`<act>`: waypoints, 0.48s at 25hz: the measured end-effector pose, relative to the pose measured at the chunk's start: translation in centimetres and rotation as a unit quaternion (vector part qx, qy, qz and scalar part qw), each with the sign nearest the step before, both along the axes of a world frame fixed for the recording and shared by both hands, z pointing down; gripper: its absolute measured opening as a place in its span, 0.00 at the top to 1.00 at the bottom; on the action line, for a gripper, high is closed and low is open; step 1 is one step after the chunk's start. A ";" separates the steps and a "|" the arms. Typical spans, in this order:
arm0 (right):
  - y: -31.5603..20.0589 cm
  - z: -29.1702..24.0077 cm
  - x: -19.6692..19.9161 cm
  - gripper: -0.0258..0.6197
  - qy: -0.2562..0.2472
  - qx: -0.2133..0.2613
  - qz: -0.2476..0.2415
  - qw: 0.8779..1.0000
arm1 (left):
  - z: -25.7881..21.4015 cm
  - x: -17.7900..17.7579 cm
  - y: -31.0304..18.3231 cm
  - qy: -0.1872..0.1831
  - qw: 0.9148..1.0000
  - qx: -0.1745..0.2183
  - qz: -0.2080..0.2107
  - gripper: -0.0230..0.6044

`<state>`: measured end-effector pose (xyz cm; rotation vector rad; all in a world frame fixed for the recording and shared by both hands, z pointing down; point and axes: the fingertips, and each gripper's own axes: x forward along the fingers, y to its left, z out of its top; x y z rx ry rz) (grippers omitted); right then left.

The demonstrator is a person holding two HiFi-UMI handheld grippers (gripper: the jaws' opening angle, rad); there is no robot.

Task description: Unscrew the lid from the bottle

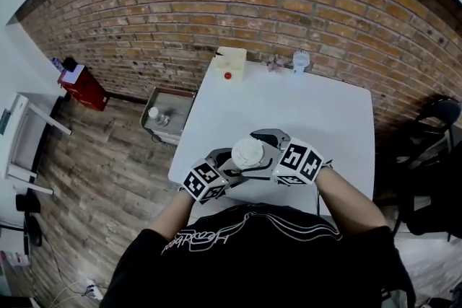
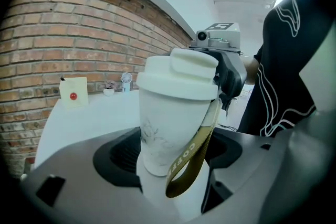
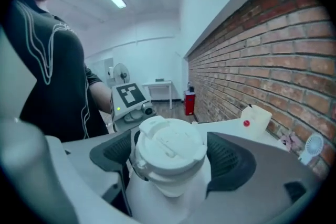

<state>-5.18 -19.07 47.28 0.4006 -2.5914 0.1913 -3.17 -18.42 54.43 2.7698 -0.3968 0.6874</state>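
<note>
**While the left gripper (image 1: 229, 166) clamps the bottle (image 2: 168, 128), the right gripper (image 1: 271, 150) stands open round the lid (image 3: 168, 147)**

Where the white table (image 1: 289, 104) comes nearest the person, the white bottle is held over it, its body pinched between the left gripper's pads. The right gripper's jaws stand wide apart, one on each side of the lid, not squeezing it. The lid sits on the bottle. A brown strap (image 2: 191, 162) hangs down the bottle's side.
</note>
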 end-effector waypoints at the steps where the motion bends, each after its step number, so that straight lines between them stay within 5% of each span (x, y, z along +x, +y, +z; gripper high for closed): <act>1: -0.3 -0.1 0.1 0.30 -0.008 -0.002 0.018 1.000 | 0.0 0.0 -0.1 -0.002 1.000 0.000 0.001 0.39; 12: -0.9 0.4 0.5 0.30 -0.018 0.024 0.130 0.991 | -0.1 0.1 -0.1 -0.005 1.000 0.004 0.007 0.39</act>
